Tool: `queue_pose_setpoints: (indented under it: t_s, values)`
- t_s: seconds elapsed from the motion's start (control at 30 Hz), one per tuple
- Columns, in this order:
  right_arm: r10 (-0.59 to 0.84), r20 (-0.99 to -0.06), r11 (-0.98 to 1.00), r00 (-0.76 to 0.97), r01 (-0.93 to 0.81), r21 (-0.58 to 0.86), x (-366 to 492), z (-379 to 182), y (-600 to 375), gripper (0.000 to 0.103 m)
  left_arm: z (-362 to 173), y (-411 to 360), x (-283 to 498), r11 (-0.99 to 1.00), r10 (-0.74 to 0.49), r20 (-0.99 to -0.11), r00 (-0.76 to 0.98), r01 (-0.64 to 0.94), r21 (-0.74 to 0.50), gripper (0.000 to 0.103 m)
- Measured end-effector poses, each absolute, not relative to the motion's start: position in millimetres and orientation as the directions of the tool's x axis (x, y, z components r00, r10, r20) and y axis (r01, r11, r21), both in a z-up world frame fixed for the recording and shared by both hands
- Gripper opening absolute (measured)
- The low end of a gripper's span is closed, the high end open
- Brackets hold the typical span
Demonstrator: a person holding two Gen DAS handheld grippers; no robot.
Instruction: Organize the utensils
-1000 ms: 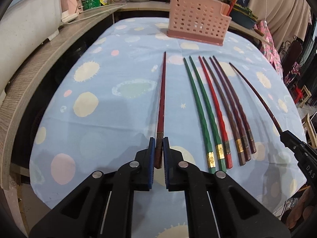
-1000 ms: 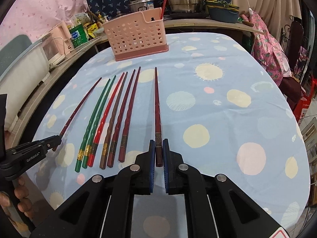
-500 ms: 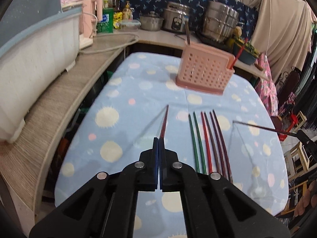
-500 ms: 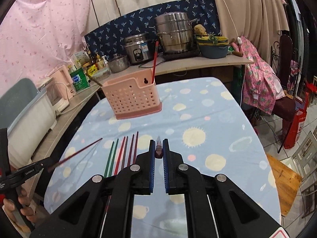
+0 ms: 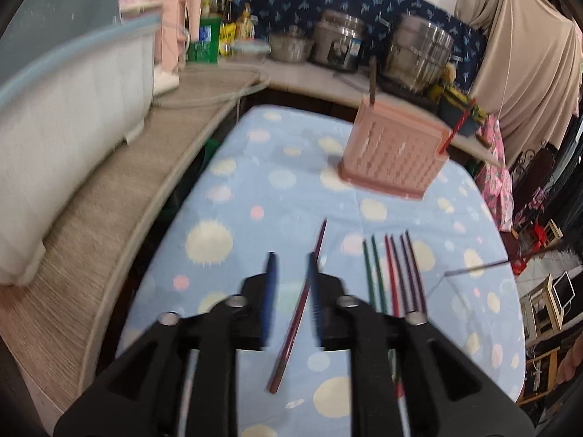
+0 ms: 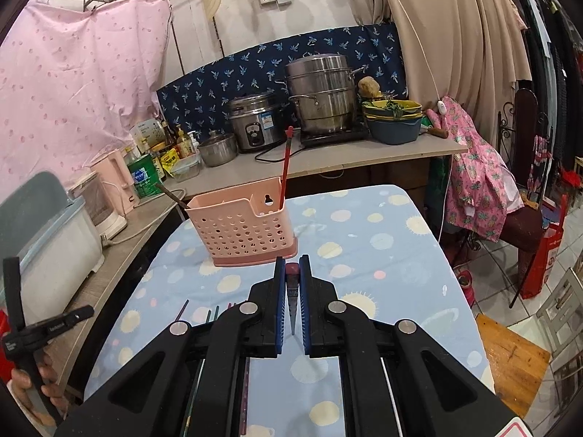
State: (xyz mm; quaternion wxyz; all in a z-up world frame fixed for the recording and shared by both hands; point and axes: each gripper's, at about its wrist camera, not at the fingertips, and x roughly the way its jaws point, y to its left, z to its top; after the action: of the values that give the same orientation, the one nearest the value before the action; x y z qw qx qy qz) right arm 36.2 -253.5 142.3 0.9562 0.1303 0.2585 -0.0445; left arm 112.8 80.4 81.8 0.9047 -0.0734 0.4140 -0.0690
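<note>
- Left wrist view: the left tongs [image 5: 291, 284] hang above the tabletop [image 5: 291, 189] with its blue spotted cloth, and their jaws are opening, the blue pads standing apart.
- A dark red chopstick [image 5: 298, 306] shows in the gap between the pads, slanted and blurred; it lies close against the right-hand pad, and I cannot tell whether it touches it. The other pad is clear of it.
- Just to the right of it, a row of chopsticks [image 5: 395, 273], green, red and dark purple, lies side by side on the cloth.
- A pink basket [image 5: 393, 160] stands upright at the far end of the tabletop, well apart from the row, with a dark stick and a red one poking out of it.
- At the right edge a thin stick [image 5: 477, 267] reaches in over the cloth, blurred.
- Right wrist view: the right tongs [image 6: 292, 276] are closed on a dark red chopstick [image 6: 292, 300], which is clamped between the blue pads and points towards the camera.
- The pink basket [image 6: 240, 233] stands on the tabletop [image 6: 382, 255] just beyond the tips, a red chopstick [image 6: 285, 171] upright in its right-hand corner.
- At the lower left a hand [image 6: 25, 389] grips the handle of the left tongs [image 6: 78, 315].
</note>
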Motion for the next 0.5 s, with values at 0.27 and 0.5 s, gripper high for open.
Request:
queue_pose_setpoints:
  t_s: [0.27, 0.5]
  values:
    - [-0.010, -0.505, 0.955, 0.863, 0.158, 0.250, 29.6, 141.9, -252.9, 0.007, 2.2, 75.1, 95.7, 0.977, -0.212, -0.833, 0.512, 0.079, -0.200, 0.041]
    - [-0.010, -0.505, 0.955, 0.863, 0.158, 0.252, 28.0, 141.9, -253.1, 0.007, -23.3, 74.6, 86.8, 0.982, -0.187, -0.855, 0.484, 0.081, -0.169, 0.032]
